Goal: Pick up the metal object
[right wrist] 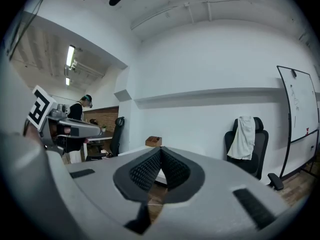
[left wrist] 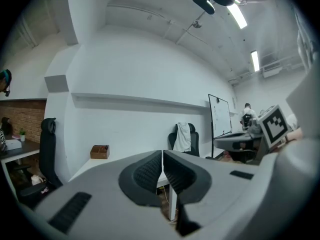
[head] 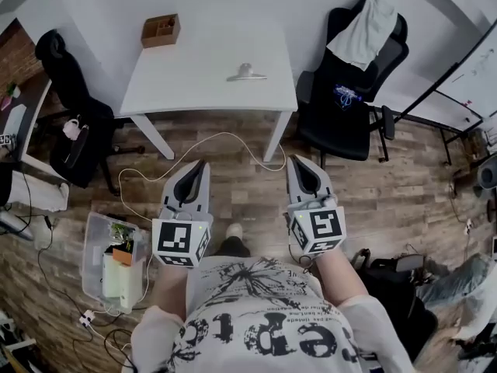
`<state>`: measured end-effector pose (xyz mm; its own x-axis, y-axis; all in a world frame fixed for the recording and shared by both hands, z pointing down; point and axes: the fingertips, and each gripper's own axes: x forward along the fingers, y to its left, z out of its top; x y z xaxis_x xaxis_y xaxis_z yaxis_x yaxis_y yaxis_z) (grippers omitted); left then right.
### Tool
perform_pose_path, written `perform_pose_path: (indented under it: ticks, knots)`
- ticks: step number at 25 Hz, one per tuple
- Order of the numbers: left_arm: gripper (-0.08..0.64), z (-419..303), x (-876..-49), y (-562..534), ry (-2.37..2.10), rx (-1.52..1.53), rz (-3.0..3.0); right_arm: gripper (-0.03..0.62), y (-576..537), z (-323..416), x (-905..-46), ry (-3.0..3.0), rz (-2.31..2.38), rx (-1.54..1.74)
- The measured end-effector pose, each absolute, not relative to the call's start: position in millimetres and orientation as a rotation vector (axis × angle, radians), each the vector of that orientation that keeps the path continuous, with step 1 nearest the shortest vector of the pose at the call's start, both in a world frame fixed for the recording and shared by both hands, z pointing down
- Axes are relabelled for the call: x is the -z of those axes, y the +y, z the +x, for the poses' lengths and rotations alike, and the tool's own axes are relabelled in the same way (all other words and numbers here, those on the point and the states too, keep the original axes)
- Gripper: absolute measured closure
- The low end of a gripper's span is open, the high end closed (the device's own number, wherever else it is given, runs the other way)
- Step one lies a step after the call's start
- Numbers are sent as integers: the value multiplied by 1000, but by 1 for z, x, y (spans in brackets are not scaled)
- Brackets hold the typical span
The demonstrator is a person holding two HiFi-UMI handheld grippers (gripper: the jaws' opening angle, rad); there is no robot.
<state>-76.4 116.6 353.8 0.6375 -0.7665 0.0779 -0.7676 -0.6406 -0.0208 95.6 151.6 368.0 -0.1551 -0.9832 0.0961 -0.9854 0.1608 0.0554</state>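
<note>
The metal object [head: 247, 73] lies on the white table [head: 178, 84], right of the wooden box [head: 161, 30]. Well short of the table, left gripper [head: 192, 179] and right gripper [head: 304, 176] are both pressed together, holding nothing

**White table, brown planks, grey tools**

The table [head: 202, 88] is white, the metal object [head: 247, 72] silver-grey and the box [head: 161, 31] brown. The floor [head: 233, 169] is brown wood planking. The office chair [head: 353, 111] is black under a white cloth [head: 365, 29]. The left gripper [head: 203, 165] and right gripper [head: 296, 162] are grey, with black-and-white square markers.
</note>
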Motion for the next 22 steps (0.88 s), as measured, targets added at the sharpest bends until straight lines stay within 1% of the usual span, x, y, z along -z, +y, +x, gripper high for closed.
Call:
perform_pose_path:
  ticks: [5,13,22]
  knots:
    - [548,-84,-346,36,-1286,-119,2857,600,75,91,-368,-2270,2008,-48]
    - [548,-86,-364,-46,-1256,-167,2830,600,-13,94,-384,-2252,2024,-152]
    - [548,-60,-389,-167,-1278,-203,2808,600,-141,121,-415,-2245,1989,-184]
